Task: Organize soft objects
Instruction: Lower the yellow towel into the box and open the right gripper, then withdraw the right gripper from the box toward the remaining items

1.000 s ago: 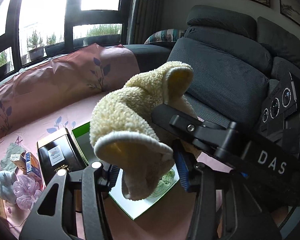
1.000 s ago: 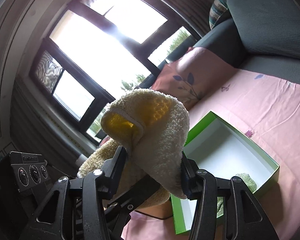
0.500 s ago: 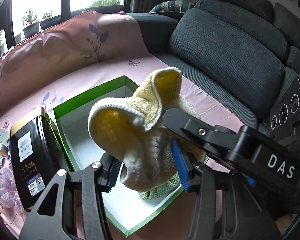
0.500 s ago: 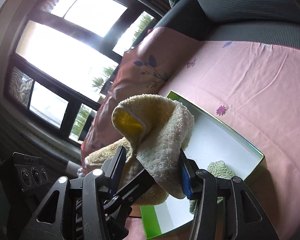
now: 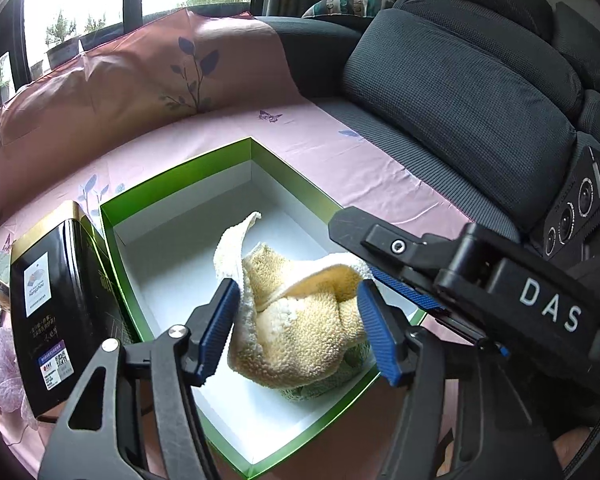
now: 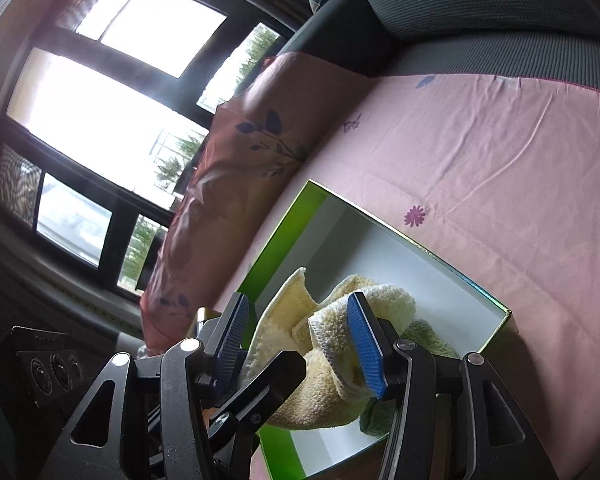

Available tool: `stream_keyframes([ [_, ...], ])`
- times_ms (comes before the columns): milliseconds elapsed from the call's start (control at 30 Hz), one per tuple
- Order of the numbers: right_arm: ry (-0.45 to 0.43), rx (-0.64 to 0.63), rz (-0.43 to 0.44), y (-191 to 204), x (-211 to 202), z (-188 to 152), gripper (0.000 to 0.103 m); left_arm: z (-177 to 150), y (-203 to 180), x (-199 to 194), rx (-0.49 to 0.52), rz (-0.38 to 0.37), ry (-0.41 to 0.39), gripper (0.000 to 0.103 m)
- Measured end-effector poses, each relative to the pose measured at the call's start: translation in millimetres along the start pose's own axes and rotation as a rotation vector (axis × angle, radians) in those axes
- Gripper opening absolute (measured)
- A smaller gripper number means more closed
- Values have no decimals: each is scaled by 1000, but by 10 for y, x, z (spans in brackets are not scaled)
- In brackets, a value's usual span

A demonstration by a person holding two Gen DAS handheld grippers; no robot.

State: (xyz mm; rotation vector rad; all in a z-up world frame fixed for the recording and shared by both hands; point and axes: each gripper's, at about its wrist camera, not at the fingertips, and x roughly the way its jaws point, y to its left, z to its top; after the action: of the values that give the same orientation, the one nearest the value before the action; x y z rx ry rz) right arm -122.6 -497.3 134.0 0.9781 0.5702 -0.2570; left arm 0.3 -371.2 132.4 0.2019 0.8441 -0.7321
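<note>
A cream-yellow towel point(image 5: 300, 320) point(image 6: 312, 360) lies crumpled in the open green box point(image 5: 180, 184) point(image 6: 420, 248), on top of a pale green cloth point(image 5: 320, 388) point(image 6: 428, 332). My left gripper point(image 5: 296, 320) straddles the towel from the near side. Its jaws are opening, and the blue pads point(image 5: 220, 320) stand off the cloth or barely brush it. My right gripper point(image 6: 300, 340) straddles the same towel from the right. Its jaws are opening too, with the towel slumped loose between them. The right gripper's black body point(image 5: 500, 292) crosses the left wrist view.
A black and gold tin point(image 5: 48, 312) stands against the box's left wall. Beside it lies a lilac fabric flower point(image 5: 4, 360). The box sits on a pink printed sheet point(image 5: 320, 140) over a dark grey sofa point(image 5: 460, 100). Windows point(image 6: 100, 100) are behind.
Both grippers came down with the towel from above the box into it. Their jaws have widened, and the towel has sagged from an upright bundle onto the box floor.
</note>
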Motion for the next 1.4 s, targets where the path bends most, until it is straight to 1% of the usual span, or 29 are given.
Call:
stream_keyframes([
  [33, -19, 1, 1, 13, -38, -2, 65, -2, -8, -50, 3, 1, -14, 73],
  [67, -38, 0, -3, 31, -82, -6, 74, -1, -4, -101, 3, -1, -25, 77],
  [167, -74, -33, 2, 124, -190, -14, 75, 17, 31, -251, -4, -17, -54, 84],
  [267, -97, -50, 26, 216, -271, -29, 76, 20, 93, -438, -26, -29, -82, 85],
  [300, -106, -57, 33, 249, -298, -37, 81, 16, 119, -499, -33, -35, -88, 89],
  [333, -115, -64, 39, 285, -320, -45, 83, 13, 150, -561, -39, -41, -95, 91],
  [367, -122, -74, 46, 323, -343, -56, 85, 1, 182, -631, -45, -44, -107, 96],
  [400, -124, -85, 52, 364, -359, -68, 85, -16, 215, -706, -50, -43, -123, 98],
  [533, -126, -117, 38, 516, -411, -130, 86, -118, 354, -996, -63, -10, -171, 98],
  [567, -136, -121, 24, 544, -430, -147, 87, -147, 400, -1063, -69, -1, -181, 98],
  [600, -146, -123, 7, 571, -451, -161, 91, -181, 454, -1132, -77, 6, -192, 98],
  [667, -170, -130, -19, 624, -493, -188, 96, -266, 573, -1261, -102, 26, -214, 98],
  [767, -184, -146, -18, 722, -541, -235, 96, -423, 808, -1439, -161, 53, -235, 102],
  [833, -185, -153, -13, 791, -553, -275, 97, -556, 987, -1526, -202, 83, -242, 102],
  [933, -164, -153, -45, 894, -507, -333, 98, -755, 1270, -1611, -260, 165, -241, 102],
  [1033, -157, -181, -51, 1030, -454, -416, 98, -959, 1576, -1675, -324, 219, -233, 102],
  [1133, -125, -215, -52, 1163, -363, -504, 98, -1125, 1918, -1716, -389, 247, -213, 102],
  [1233, -89, -269, -67, 1310, -244, -621, 98, -1317, 2261, -1764, -438, 330, -203, 102],
  [1333, -44, -329, -54, 1476, -103, -765, 98, -1568, 2633, -1780, -523, 424, -213, 102],
  [1400, 4, -367, -41, 1587, 40, -876, 98, -1744, 2867, -1711, -573, 445, -191, 102],
])
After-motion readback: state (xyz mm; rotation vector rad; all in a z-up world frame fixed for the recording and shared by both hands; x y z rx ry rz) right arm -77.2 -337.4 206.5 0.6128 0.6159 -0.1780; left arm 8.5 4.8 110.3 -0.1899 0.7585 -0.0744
